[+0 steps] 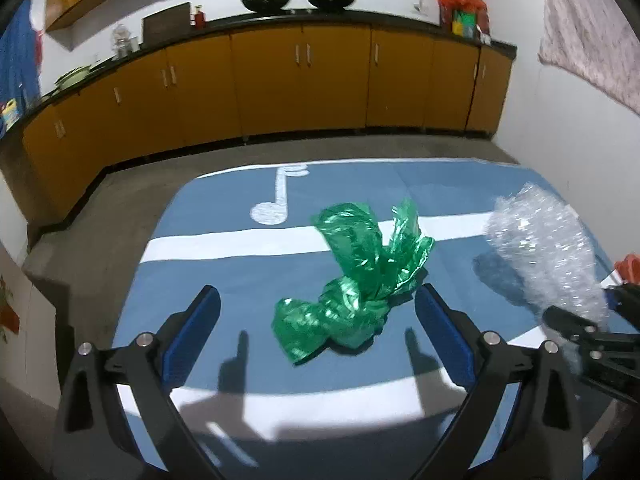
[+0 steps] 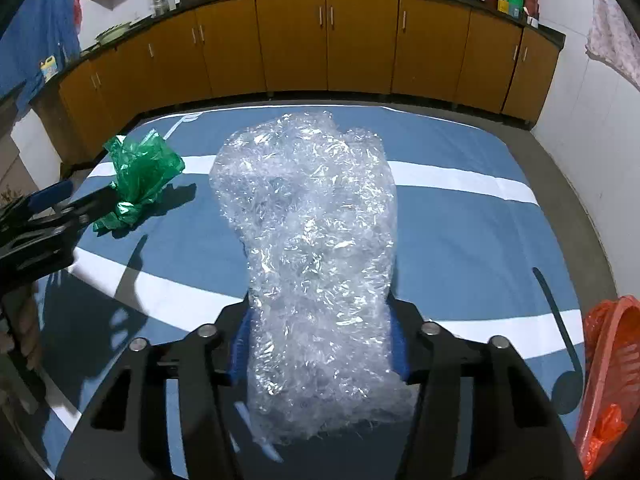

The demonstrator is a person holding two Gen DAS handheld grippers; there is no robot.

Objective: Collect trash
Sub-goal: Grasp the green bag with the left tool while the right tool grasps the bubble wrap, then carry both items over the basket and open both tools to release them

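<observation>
Left wrist view: the left gripper [image 1: 318, 304] stands with its jaws wide, the crumpled green plastic bag [image 1: 352, 280] lying on the blue table cover [image 1: 224, 272] between them, nearer the right finger. At 3 o'clock the right gripper [image 1: 576, 320] carries the bubble wrap [image 1: 540, 248].

Right wrist view: the right gripper [image 2: 320, 340] has its jaws clamped on the bubble wrap [image 2: 312, 240], which rises toward 12 o'clock. The green bag [image 2: 138, 176] lies at 10 o'clock, and an orange basket [image 2: 612, 360] sits at 4 o'clock.

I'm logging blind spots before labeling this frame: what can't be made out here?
- Right gripper fingertips: right wrist view, hidden by the clear plastic wrap.
- Orange basket: cut off by the right edge in both views; contents unclear.
- Green plastic bag: near end hidden behind the left gripper in the right wrist view.
</observation>
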